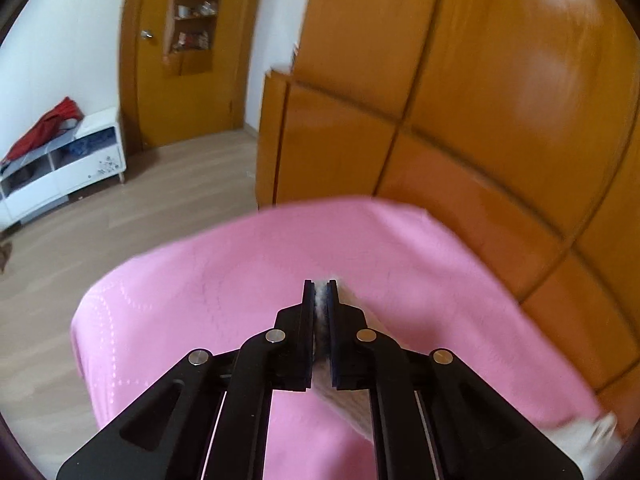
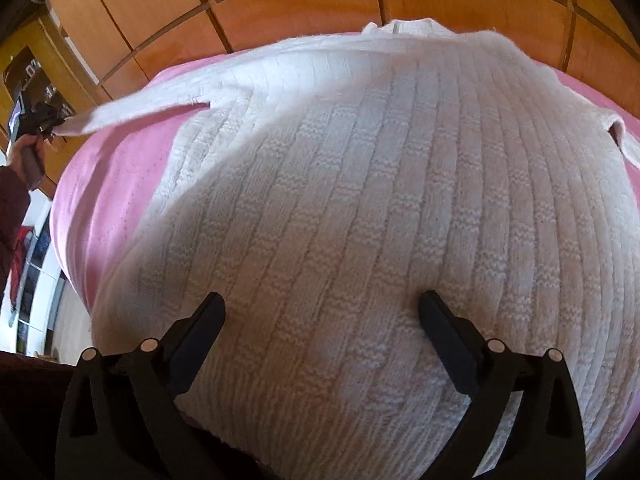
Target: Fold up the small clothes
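Note:
A white ribbed knit sweater [image 2: 360, 208] lies spread flat on a pink cloth [image 2: 116, 184]. My right gripper [image 2: 322, 306] is open, its fingers resting over the sweater's lower body near the hem. My left gripper [image 1: 320, 292] is shut on the white sleeve end [image 1: 321, 312] and holds it raised above the pink cloth [image 1: 224, 280]. In the right wrist view the sleeve [image 2: 136, 110] is stretched out to the left, to the left gripper [image 2: 46, 120] held in a hand. The sweater's other sleeve [image 2: 624, 136] lies at the right edge.
Orange-brown wooden wardrobe panels [image 1: 460, 100] stand just behind the pink surface. A wooden floor [image 1: 140, 208], a white low shelf unit [image 1: 68, 164] with a red garment [image 1: 48, 124] and a wooden door [image 1: 176, 52] lie to the left.

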`<state>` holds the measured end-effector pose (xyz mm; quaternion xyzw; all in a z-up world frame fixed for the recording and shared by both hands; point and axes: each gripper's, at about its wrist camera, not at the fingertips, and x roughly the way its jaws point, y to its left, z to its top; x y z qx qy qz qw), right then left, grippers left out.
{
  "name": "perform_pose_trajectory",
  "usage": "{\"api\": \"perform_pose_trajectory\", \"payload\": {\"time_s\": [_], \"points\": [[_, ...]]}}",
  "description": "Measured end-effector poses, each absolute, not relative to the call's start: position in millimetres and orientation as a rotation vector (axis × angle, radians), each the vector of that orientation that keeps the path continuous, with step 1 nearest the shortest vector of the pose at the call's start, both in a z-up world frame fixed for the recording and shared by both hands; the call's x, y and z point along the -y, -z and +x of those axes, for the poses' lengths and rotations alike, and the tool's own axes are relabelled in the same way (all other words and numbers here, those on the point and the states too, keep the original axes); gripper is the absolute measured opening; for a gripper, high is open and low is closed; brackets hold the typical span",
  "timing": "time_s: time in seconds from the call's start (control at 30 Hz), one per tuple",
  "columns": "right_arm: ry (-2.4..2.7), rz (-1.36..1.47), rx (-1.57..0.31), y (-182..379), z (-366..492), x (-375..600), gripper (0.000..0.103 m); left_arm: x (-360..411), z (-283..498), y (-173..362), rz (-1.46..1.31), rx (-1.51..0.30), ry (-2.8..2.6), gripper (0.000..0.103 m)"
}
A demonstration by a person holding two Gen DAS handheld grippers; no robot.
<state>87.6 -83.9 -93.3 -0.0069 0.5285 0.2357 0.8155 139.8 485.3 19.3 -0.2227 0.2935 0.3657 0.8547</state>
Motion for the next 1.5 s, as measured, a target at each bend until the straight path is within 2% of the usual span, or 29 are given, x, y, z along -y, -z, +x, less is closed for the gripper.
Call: {"api": "perform_pose_trajectory", "payload": {"time_s": [0.13,0.17,0.2,0.23,0.3,0.53,0.77,0.9,1.0,1.03,1.07,1.1,1.13,1.17,1.23,1.4,1.5], "points": [[-0.495,-0.034,-1.120,92.7,85.6,78.6,0.100,-463.1,145.0,18.4,-0.460,-0.723,-0.716,0.006],[-0.497,-0.033,-1.118,92.7,85.3,78.6,0.100,-457.4,147.1,25.2,-0.461,-0.742,-0.713,0.009],[-0.501,-0.035,-1.115,92.9,84.5,78.7,0.100,-454.6,148.7,32.8,-0.476,-0.769,-0.697,0.023],[-0.504,-0.038,-1.113,91.9,85.1,81.0,0.100,-449.9,147.1,40.1,-0.511,-0.795,-0.668,0.042],[-0.507,-0.035,-1.108,91.3,83.1,87.8,0.100,-434.3,134.7,45.2,-0.575,-0.782,-0.604,0.061],[-0.472,0.001,-1.069,78.3,80.6,105.8,0.097,-322.8,98.9,45.0,-0.638,-0.815,0.015,0.061],[-0.097,0.073,-1.022,70.7,83.0,224.0,0.097,-210.3,67.8,82.7,-0.668,-0.983,0.418,0.061],[-0.042,0.234,-1.124,85.3,59.8,288.0,0.094,-182.7,51.9,106.5,-0.731,-1.053,0.474,0.061],[-0.160,0.314,-1.183,92.8,35.2,290.1,0.076,-168.3,47.9,109.8,-0.748,-1.074,0.553,0.061],[-0.195,0.309,-1.189,93.2,29.2,283.1,0.070,-158.7,40.1,106.9,-0.742,-1.079,0.563,0.059],[-0.215,0.296,-1.193,93.7,25.3,276.9,0.060,-154.7,38.3,107.6,-0.732,-1.088,0.570,0.054],[-0.210,0.257,-1.186,92.1,21.7,268.3,0.046,-154.3,34.2,106.8,-0.719,-1.096,0.565,0.040],[-0.207,0.228,-1.184,90.7,21.9,262.7,0.035,-152.3,34.3,106.5,-0.685,-1.106,0.548,0.020],[-0.225,0.244,-1.185,87.5,23.2,260.6,0.011,-150.9,35.2,104.1,-0.654,-1.103,0.533,0.015],[-0.248,0.280,-1.147,70.9,27.0,262.2,0.011,-150.6,34.0,90.6,-0.633,-1.047,0.537,0.011],[-0.368,0.359,-0.907,-20.6,15.9,278.7,0.009,-159.2,15.1,22.6,-0.631,-0.818,0.657,0.010],[-0.393,0.331,-0.861,-46.7,0.2,291.5,0.009,-162.9,0.4,9.0,-0.623,-0.793,0.687,0.010]]}}
